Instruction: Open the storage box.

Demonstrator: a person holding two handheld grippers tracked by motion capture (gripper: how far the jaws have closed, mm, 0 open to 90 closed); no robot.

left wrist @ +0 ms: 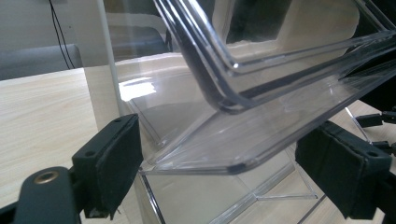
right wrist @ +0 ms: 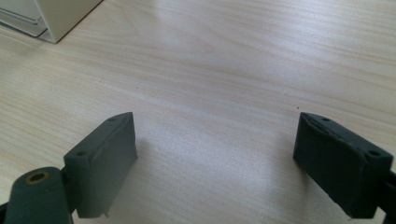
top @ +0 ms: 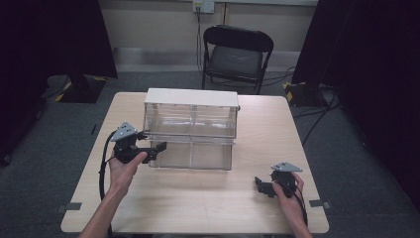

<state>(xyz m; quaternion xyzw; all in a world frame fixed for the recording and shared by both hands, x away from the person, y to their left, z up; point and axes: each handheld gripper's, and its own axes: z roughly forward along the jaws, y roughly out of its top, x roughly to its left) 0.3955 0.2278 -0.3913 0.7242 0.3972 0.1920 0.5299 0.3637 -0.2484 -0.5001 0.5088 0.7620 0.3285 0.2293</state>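
Pale woodgrain table (top: 208, 198); left gripper (top: 157, 147) gapes around clear plastic drawer (top: 190, 148), right gripper (top: 261, 186) open.

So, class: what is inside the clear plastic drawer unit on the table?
Through the clear walls of the drawer unit, both drawers look empty. Its white top hides the uppermost space. The left gripper sits open at the front left corner.

A recording lab: black curtains (top: 54, 34), taped floor marks (top: 69, 206), a lone folding chair (top: 236, 54) behind the table (top: 208, 198).
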